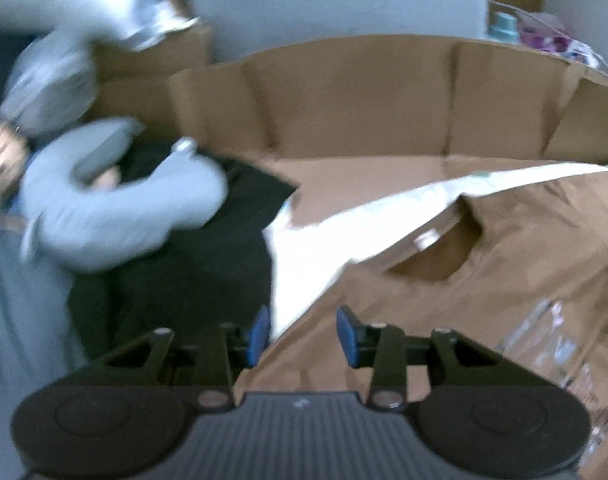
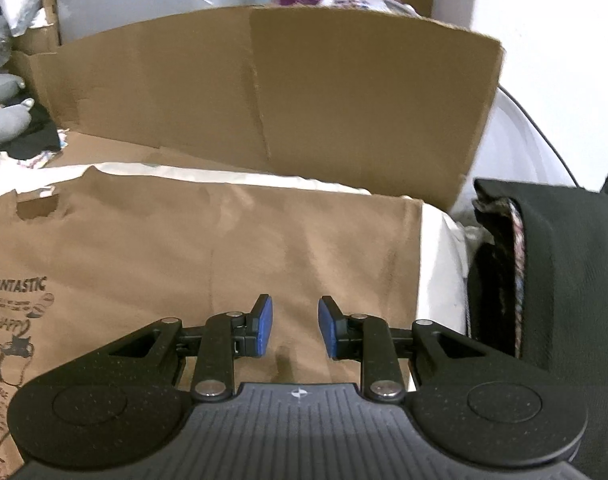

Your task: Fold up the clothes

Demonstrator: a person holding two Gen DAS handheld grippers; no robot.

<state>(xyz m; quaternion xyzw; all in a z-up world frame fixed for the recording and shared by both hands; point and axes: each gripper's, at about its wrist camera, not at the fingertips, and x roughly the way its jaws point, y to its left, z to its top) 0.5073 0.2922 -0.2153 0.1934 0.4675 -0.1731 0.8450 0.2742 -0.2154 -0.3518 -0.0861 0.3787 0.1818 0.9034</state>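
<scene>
Nearest the lens in each view are blue-padded jaws standing apart with nothing between them: the left gripper (image 1: 303, 334) hangs released over the edge where the brown printed T-shirt (image 1: 484, 272) meets a dark garment (image 1: 191, 272), and the right gripper (image 2: 294, 328), likewise released, hangs over the shirt's plain lower part (image 2: 231, 240).

Only the left view, which is blurred, shows the shirt's open neckline (image 1: 432, 260) and a heap of pale grey-blue clothes (image 1: 115, 216) lying on the dark garment. Only the right view shows the shirt's black print reading "FANTASTIC" (image 2: 19, 284) and a folded black garment (image 2: 564, 280) just beside the shirt's right edge.

White fabric (image 2: 231, 174) shows along the shirt's far edge and right side. Beyond it lies a flat cardboard sheet (image 1: 364, 172), then an upright brown cardboard wall (image 2: 283, 92), with a white wall (image 2: 552, 32) behind.
</scene>
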